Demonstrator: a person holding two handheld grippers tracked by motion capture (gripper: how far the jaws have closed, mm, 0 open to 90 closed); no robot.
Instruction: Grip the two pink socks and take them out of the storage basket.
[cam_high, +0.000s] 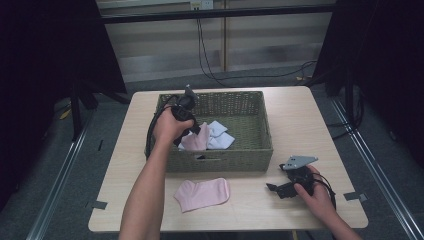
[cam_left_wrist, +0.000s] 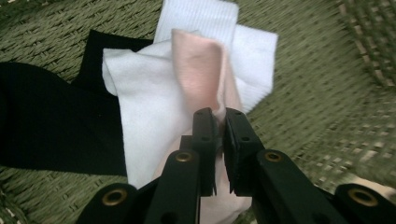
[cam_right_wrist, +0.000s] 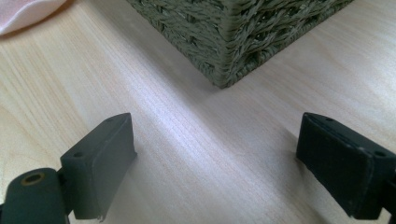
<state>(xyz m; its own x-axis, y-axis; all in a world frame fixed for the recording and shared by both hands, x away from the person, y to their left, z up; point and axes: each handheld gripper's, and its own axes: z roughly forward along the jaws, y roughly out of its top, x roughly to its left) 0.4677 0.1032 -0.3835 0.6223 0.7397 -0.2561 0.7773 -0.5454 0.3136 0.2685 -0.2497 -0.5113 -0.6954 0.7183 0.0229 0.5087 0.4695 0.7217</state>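
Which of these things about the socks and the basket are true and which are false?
1. The left gripper is pinching a pink sock inside the basket. True.
2. The right gripper is holding a sock. False: its jaws stand wide open over the bare table.
3. A second pink sock lies on the table in front of the basket. True.
4. The basket is bright red plastic. False: it is woven and olive green.
5. White socks lie in the basket. True.
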